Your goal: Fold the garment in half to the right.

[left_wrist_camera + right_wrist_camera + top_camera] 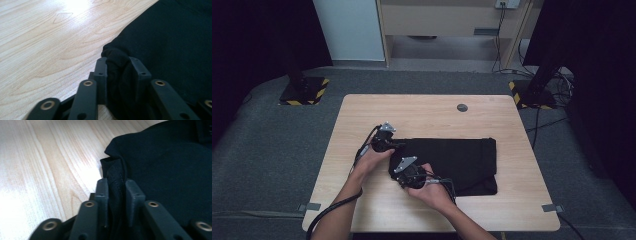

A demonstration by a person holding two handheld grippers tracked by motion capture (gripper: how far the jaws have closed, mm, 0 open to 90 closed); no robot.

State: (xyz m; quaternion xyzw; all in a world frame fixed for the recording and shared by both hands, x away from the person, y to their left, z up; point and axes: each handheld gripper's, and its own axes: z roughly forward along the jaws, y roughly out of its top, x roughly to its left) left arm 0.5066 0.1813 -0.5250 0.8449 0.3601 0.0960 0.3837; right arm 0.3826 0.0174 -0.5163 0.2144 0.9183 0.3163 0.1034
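Observation:
A black folded garment (457,162) lies on the light wooden table (362,200), slightly right of its middle. My left gripper (397,146) is at the garment's far left corner, and in the left gripper view a bunched fold of the black cloth (120,72) is pinched between the pads of my left gripper (119,66). My right gripper (404,175) is at the garment's near left edge. The right gripper view has a hemmed edge of the cloth (117,187) clamped between the pads of my right gripper (117,186).
A small grey round disc (462,107) is set in the table near its far edge. Bare wood lies to the left of the garment and along the near edge. Two black stands with striped bases (304,90) flank the table on the grey floor.

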